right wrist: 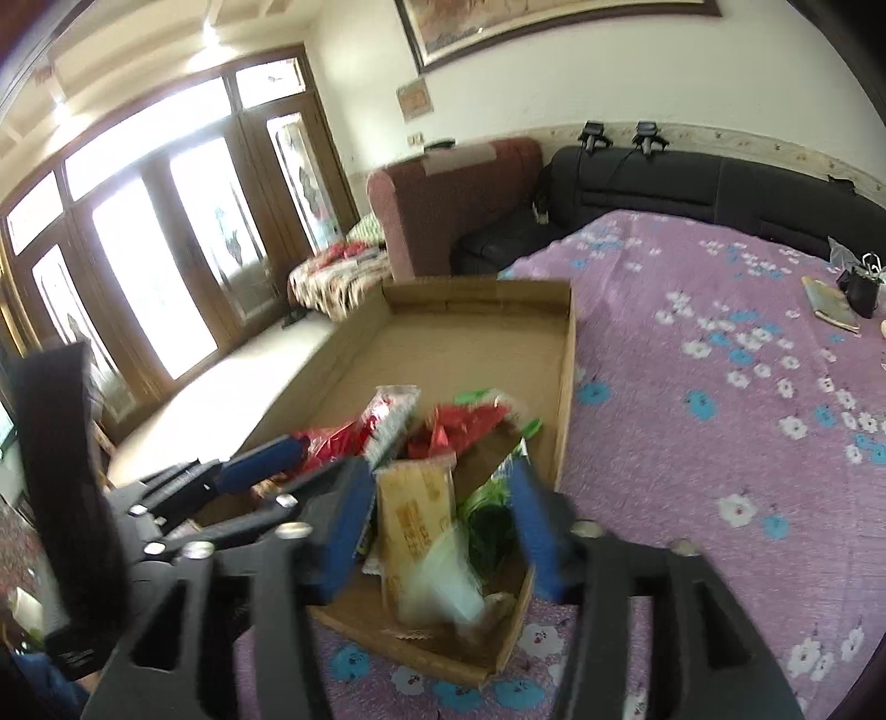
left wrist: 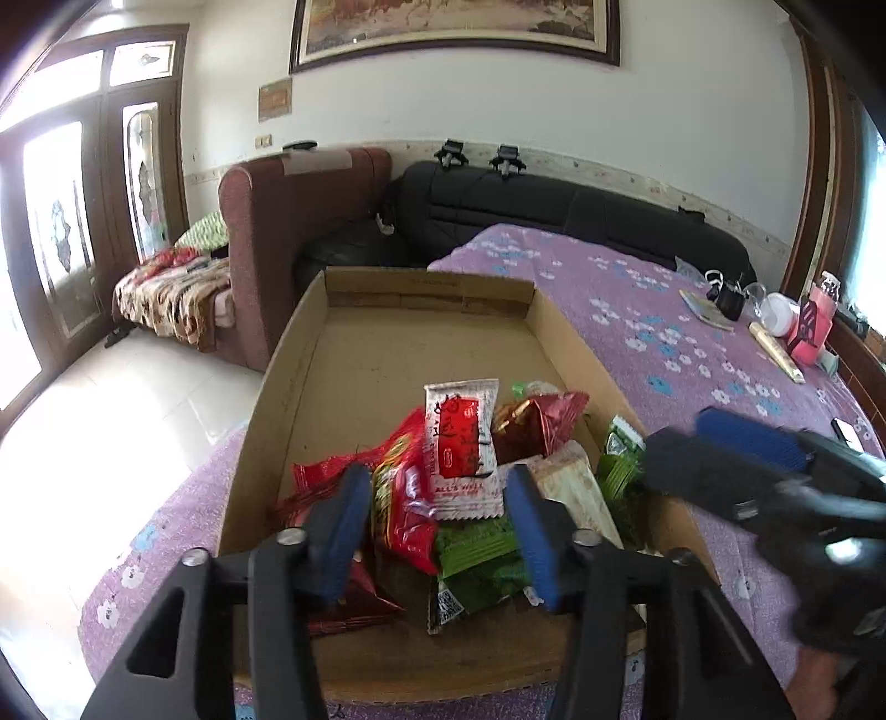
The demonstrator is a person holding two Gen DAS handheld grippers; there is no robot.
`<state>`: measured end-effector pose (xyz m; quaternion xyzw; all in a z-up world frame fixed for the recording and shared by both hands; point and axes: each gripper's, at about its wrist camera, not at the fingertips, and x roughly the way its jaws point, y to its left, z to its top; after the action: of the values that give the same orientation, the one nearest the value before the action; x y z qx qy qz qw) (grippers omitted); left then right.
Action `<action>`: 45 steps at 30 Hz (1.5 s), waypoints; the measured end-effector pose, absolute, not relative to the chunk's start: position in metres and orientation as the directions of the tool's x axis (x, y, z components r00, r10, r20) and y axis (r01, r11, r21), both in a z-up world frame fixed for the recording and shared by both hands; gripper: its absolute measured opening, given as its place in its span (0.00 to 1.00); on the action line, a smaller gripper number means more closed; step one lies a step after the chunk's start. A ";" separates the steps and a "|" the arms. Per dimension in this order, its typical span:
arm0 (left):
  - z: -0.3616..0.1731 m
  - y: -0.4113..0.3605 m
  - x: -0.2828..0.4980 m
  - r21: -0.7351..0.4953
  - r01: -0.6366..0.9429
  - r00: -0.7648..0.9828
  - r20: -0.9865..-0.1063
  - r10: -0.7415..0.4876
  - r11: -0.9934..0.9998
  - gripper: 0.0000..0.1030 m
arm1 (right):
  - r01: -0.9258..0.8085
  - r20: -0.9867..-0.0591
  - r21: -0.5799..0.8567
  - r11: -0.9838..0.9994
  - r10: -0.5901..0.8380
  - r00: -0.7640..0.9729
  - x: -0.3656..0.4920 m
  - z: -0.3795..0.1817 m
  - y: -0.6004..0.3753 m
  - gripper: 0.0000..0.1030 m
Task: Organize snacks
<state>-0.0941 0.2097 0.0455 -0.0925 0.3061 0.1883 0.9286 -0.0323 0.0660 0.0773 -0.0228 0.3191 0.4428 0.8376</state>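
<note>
Both sets of jaws spread with nothing pinched, left gripper and right gripper over the snack packets heaped at the near end of the cardboard tray, so best to pick one top packet, clamp squarely, then spread toward the bare far end.

black sofa | framed painting | purple floral cloth

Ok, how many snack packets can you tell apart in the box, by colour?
red packets: 4
green packets: 3
white-and-red packet: 1
beige packet: 1
Total: 9; the overlaps may hide more.
</note>
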 end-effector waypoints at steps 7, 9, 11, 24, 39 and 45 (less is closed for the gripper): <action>0.052 0.201 -0.103 -0.021 -0.408 0.770 -0.546 0.331 0.913 0.91 | -0.764 -0.491 0.211 0.609 0.742 0.456 -0.054 0.099 0.032 0.85; 0.055 0.198 -0.109 -0.019 -0.426 0.778 -0.519 0.355 0.905 0.95 | -0.750 -0.474 0.182 0.636 0.725 0.499 -0.060 0.100 0.018 0.94; 0.057 0.195 -0.116 -0.020 -0.446 0.784 -0.491 0.380 0.895 0.99 | -0.730 -0.465 0.140 0.669 0.696 0.548 -0.065 0.096 0.007 0.96; 0.059 0.172 -0.113 0.098 -0.561 0.701 -0.472 0.535 0.822 0.99 | -0.691 -0.367 0.115 0.714 0.676 0.639 -0.075 0.086 -0.033 1.00; 0.061 0.186 -0.120 0.083 -0.653 0.639 -0.474 0.606 0.753 0.99 | -0.730 -0.382 0.053 0.681 0.690 0.615 -0.087 0.078 -0.021 1.00; 0.059 0.185 -0.118 0.112 -0.657 0.623 -0.477 0.621 0.745 0.99 | -0.729 -0.397 0.056 0.682 0.685 0.611 -0.086 0.076 -0.020 1.00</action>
<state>-0.1184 0.1852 0.0591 -0.0365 0.2503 0.3549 0.9000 -0.0862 -0.0203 0.0760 -0.0556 0.1970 0.3948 0.8957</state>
